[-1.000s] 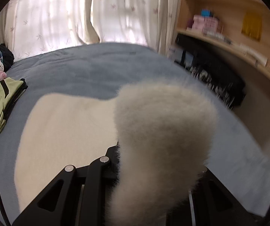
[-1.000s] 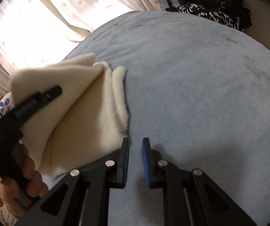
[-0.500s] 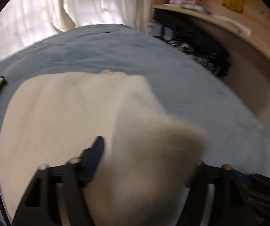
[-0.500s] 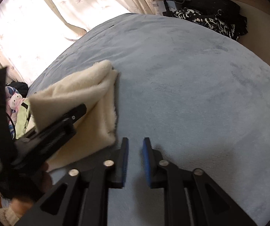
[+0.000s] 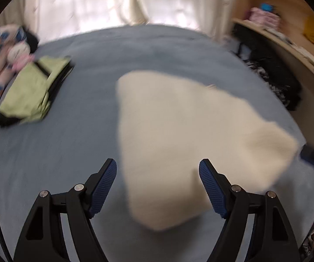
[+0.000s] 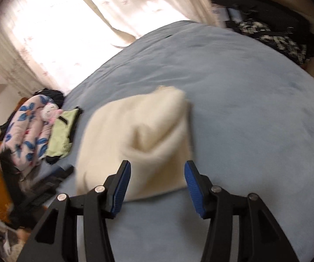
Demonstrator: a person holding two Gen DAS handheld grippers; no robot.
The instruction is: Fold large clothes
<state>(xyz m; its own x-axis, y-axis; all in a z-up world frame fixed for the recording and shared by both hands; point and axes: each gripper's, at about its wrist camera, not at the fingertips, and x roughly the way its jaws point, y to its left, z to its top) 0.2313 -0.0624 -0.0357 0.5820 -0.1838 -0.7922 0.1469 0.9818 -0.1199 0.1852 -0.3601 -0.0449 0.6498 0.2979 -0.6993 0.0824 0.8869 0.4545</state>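
Note:
A cream fleece garment (image 5: 178, 135) lies folded in a rough wedge on the blue bed cover (image 5: 69, 152). My left gripper (image 5: 158, 174) is open and empty, its jaws wide apart just in front of the garment's near edge. In the right wrist view the same garment (image 6: 139, 139) lies bunched with a rolled fold on top. My right gripper (image 6: 157, 179) is open and empty, its jaws spread at the garment's near edge. Both views are blurred by motion.
A folded green and black garment (image 5: 32, 89) lies at the left of the bed, beside a floral bundle and a plush toy (image 6: 47, 111). Curtains (image 5: 91, 4) hang behind. A wooden shelf (image 5: 288, 35) with dark clothes stands at the right.
My left gripper has let go of the fleece and opened wide. The fleece has dropped flat on the bed. My right gripper has opened from nearly shut and swung toward the garment.

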